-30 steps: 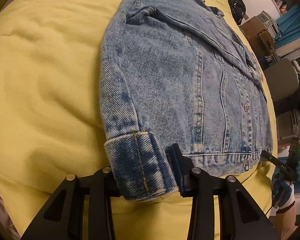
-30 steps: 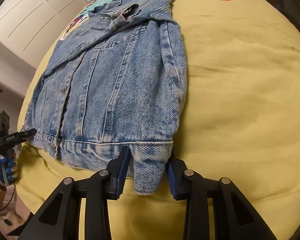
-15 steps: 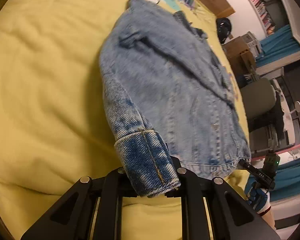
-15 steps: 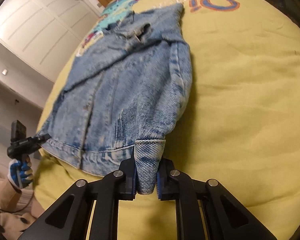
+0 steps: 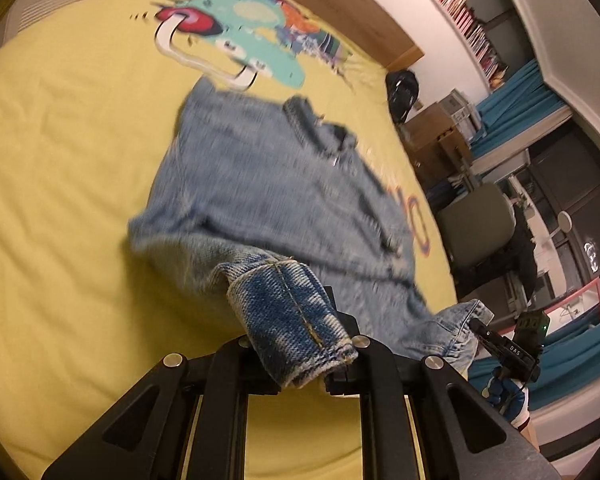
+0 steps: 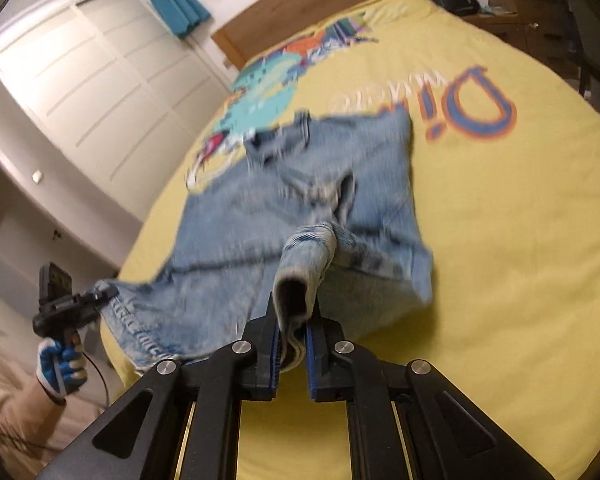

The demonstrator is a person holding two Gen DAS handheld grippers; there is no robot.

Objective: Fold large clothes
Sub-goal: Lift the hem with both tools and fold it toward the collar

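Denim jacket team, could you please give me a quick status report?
Left gripper shut on one sleeve cuff, right gripper shut on the other. Denim jacket hem end lifted off yellow bedspread. Nothing in the way.

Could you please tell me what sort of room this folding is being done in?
Most likely a bedroom. The denim jacket lies on a bed with a yellow printed duvet and a wooden headboard. White wardrobe doors stand on one side, a bookshelf on the other.

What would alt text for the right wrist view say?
The right gripper is shut on a cuff of a denim jacket, lifting it off a yellow bedspread. The left gripper holds the jacket's other corner.
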